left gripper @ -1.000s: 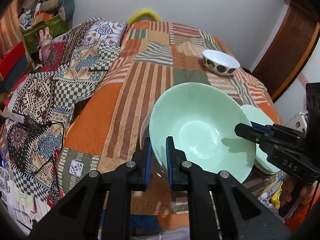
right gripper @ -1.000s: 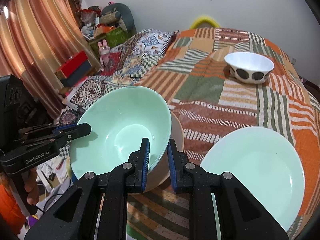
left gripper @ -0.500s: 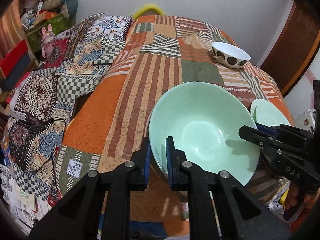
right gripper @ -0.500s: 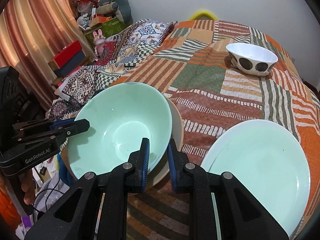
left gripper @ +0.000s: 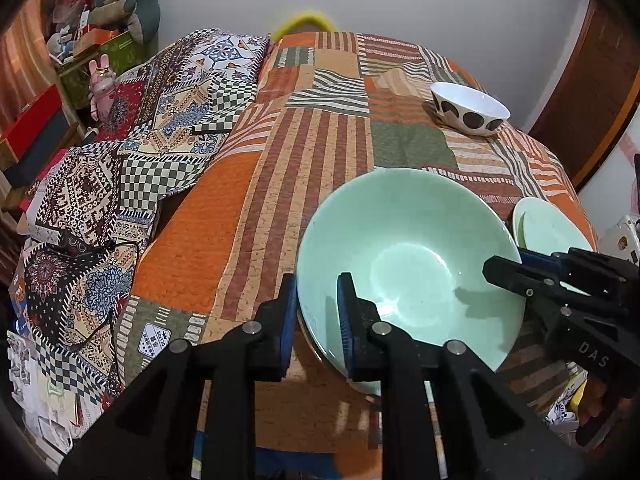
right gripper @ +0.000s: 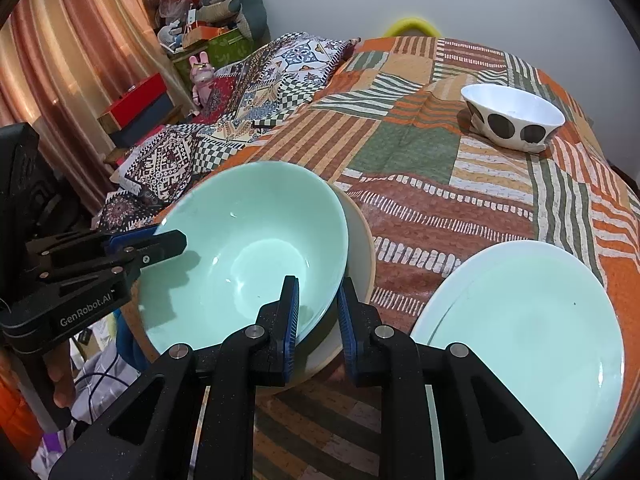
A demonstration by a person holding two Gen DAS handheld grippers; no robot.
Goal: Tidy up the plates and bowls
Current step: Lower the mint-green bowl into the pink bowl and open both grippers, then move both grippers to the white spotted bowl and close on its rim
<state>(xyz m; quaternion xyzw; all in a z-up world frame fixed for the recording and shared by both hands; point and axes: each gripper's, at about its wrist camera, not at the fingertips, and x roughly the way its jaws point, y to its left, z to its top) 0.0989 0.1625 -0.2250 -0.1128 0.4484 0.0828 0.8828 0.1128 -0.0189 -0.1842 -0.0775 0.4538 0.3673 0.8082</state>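
Patchwork bedspread [left gripper: 320,152] carries everything. Both my left hand-held gripper [left gripper: 316,316] and right hand-held gripper [right gripper: 318,316] are opening, straddling the green bowl's [left gripper: 408,256] rim, nested in a cream bowl [right gripper: 360,240]; I release evenly, avoiding tipping.

Green bowl [left gripper: 408,264] between opening claws

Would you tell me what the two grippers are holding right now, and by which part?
Both have the mint green bowl by its rim, left gripper and right gripper on opposite sides. Both sets of jaws are opening, the rim between them.
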